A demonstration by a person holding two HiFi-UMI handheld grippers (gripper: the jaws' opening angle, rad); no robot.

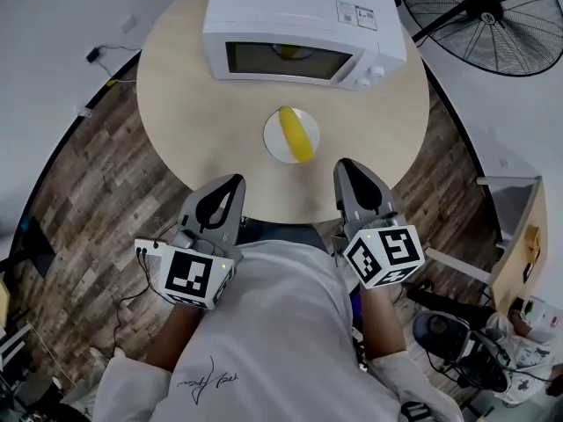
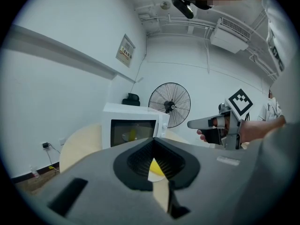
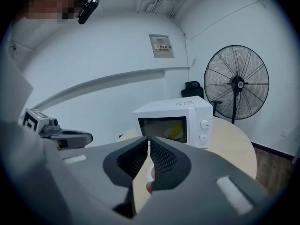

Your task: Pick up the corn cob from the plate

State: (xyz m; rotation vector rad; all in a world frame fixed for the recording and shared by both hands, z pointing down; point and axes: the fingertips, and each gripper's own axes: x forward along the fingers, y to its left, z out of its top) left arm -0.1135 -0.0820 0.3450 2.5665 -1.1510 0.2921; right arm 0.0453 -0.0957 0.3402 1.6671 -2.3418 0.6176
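Head view shows a round worktop (image 1: 189,104) with a white microwave (image 1: 299,16) at its far side. Nearer the person, a small white plate (image 1: 274,139) sits in the open. The yellow corn cob (image 1: 297,134) lies across this plate, apart from both grippers. The left gripper (image 1: 230,183) and the right gripper (image 1: 346,167) are held side by side over the worktop's near edge, each pointing towards the plate, which lies ahead and between them.

In the left gripper view the pads meet at the tips, and nothing is held. The cob and plate show far off through the gap behind the tips. In the right gripper view the pads stand a thin crack apart, also with nothing between them. A black floor fan (image 1: 493,16) stands beyond the worktop on the right.
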